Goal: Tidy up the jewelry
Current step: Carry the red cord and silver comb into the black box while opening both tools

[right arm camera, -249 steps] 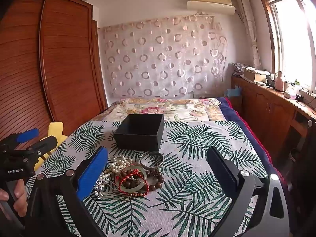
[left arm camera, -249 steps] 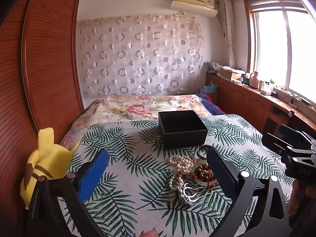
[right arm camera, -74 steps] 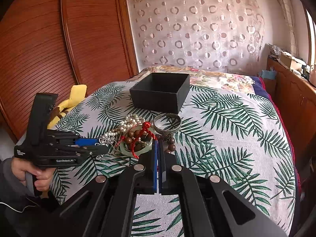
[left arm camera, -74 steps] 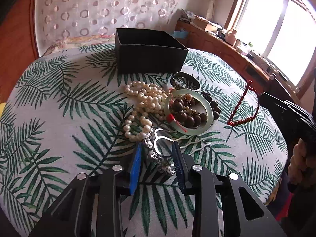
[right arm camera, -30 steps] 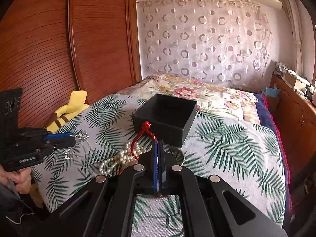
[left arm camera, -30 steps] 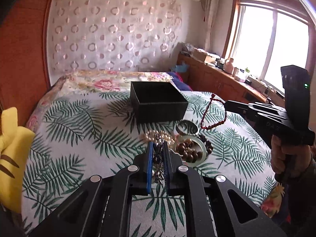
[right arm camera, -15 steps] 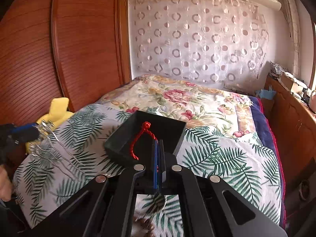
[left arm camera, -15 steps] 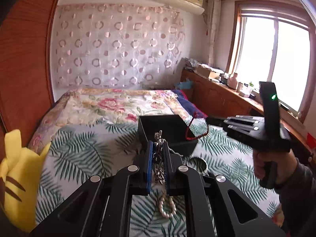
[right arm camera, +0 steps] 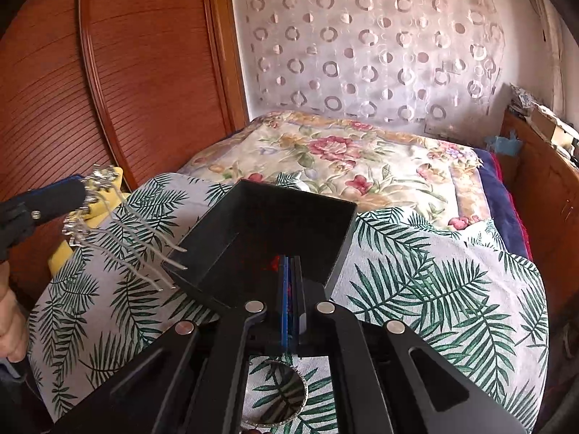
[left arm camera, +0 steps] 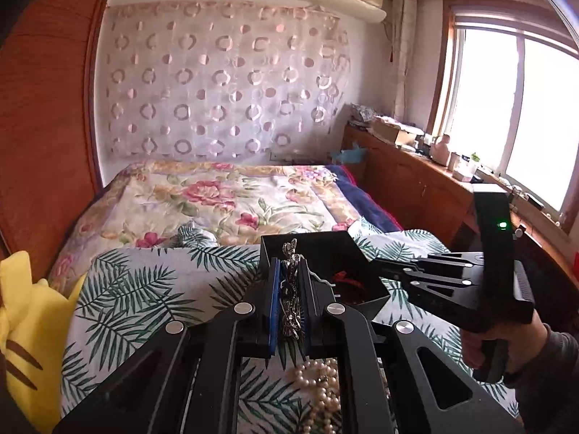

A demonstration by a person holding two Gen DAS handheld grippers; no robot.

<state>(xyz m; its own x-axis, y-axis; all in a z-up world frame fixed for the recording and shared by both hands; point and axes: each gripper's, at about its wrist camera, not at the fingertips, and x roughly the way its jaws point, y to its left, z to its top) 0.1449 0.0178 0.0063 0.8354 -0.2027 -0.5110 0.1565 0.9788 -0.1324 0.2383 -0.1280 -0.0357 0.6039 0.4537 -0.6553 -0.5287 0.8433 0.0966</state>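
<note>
The black box [right arm camera: 275, 224] sits open on the palm-print cover. My right gripper [right arm camera: 289, 271] is shut on the red bead string [right arm camera: 275, 263] and its tips dip into the box. From the left wrist view the red bead string [left arm camera: 343, 276] lies low inside the black box [left arm camera: 325, 249], under the right gripper [left arm camera: 376, 262]. My left gripper [left arm camera: 289, 264] is shut on a silver jewelled hair comb [left arm camera: 291, 289]. In the right wrist view the comb [right arm camera: 119, 246] hangs from the left gripper [right arm camera: 85, 188], its tines reaching the box's left corner.
A pearl necklace [left arm camera: 322, 390] lies on the cover below the left gripper. A silver bangle [right arm camera: 282, 398] lies under the right gripper. A yellow plush toy [left arm camera: 21, 325] sits at the left edge. A wooden wardrobe [right arm camera: 126, 72] stands left and cabinets [left arm camera: 416, 181] right.
Both grippers have moved forward to the box. The red string, hanging above the box before, now sits down inside it. The comb has come up to the box's left corner.
</note>
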